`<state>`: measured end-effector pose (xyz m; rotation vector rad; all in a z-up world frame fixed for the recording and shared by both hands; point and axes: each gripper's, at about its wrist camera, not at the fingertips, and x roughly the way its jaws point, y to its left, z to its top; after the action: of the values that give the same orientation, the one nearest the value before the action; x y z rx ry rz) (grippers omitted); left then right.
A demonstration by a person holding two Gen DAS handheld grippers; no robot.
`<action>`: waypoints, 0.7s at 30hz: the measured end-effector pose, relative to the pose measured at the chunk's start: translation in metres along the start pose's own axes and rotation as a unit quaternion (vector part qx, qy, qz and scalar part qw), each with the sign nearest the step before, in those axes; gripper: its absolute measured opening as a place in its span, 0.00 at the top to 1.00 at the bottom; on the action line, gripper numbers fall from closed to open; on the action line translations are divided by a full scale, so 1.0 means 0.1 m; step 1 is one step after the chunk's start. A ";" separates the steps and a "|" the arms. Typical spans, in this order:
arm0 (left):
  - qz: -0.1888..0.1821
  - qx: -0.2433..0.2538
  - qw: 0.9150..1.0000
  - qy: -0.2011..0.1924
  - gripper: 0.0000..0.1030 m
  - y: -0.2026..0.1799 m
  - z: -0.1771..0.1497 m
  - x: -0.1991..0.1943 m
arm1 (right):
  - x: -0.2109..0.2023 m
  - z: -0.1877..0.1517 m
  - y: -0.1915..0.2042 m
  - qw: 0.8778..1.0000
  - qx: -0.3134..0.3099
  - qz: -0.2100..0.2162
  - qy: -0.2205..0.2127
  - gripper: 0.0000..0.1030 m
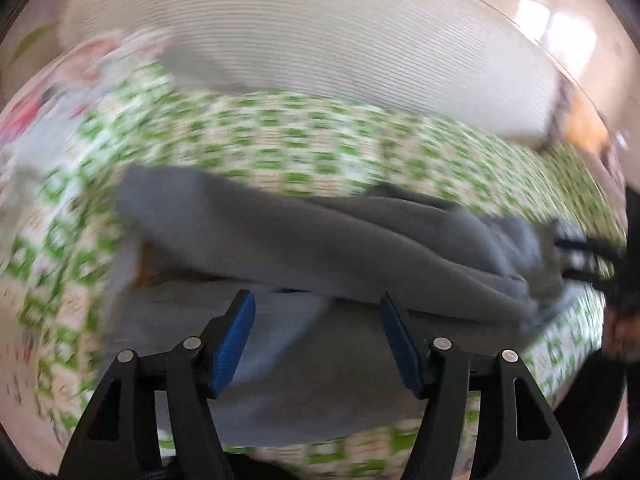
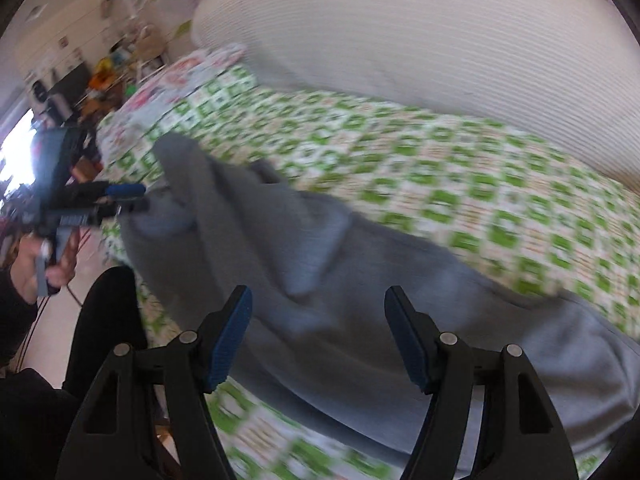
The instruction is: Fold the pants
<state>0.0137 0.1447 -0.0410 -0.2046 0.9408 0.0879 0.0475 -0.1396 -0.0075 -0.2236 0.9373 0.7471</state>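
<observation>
Grey pants (image 1: 320, 240) lie rumpled on a bed with a green-and-white checked cover (image 1: 280, 140). In the left wrist view my left gripper (image 1: 318, 340) is open, its blue pads above the near part of the cloth, holding nothing. In the right wrist view my right gripper (image 2: 318, 340) is open over the grey pants (image 2: 340, 280), also empty. The left gripper also shows in the right wrist view (image 2: 128, 198) at the far left end of the pants, next to the cloth. The right gripper shows dimly at the right edge of the left wrist view (image 1: 580, 256). Both views are blurred.
A large white ribbed cushion (image 1: 340, 40) lies along the back of the bed, seen too in the right wrist view (image 2: 440, 40). A floral cloth (image 2: 180, 76) lies at the far left of the bed. Cluttered shelves (image 2: 100, 72) and floor lie beyond. My dark-clothed leg (image 2: 104, 320) is by the bed edge.
</observation>
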 end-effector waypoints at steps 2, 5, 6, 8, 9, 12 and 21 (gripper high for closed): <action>0.016 -0.029 0.999 -0.003 0.35 0.26 0.01 -0.03 | 0.18 0.07 0.18 1.000 -0.009 0.015 0.007 0.32; 0.029 -0.058 0.998 -0.004 0.35 0.51 0.02 -0.05 | 0.34 0.15 0.37 0.999 -0.016 0.032 0.010 0.32; 0.031 -0.065 0.997 -0.004 0.34 0.58 0.02 -0.05 | 0.39 0.18 0.44 0.999 -0.019 0.037 0.011 0.32; 0.034 -0.079 0.996 -0.003 0.32 0.70 0.04 -0.02 | 0.47 0.22 0.55 0.999 -0.024 0.039 0.014 0.32; 0.035 -0.084 0.996 -0.003 0.32 0.74 0.05 -0.01 | 0.53 0.24 0.62 0.999 -0.029 0.038 0.017 0.32; 0.031 -0.099 0.995 -0.001 0.32 0.89 0.09 0.03 | 0.67 0.26 0.79 0.998 -0.045 0.025 0.026 0.32; 0.061 -0.109 0.992 0.009 0.29 1.07 0.36 0.32 | 1.08 0.19 1.27 0.980 -0.163 -0.101 0.058 0.30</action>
<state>0.0434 0.2563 -0.0612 -0.3507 0.9601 0.3030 0.0144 0.0149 -0.0647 -0.6469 0.8827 0.7021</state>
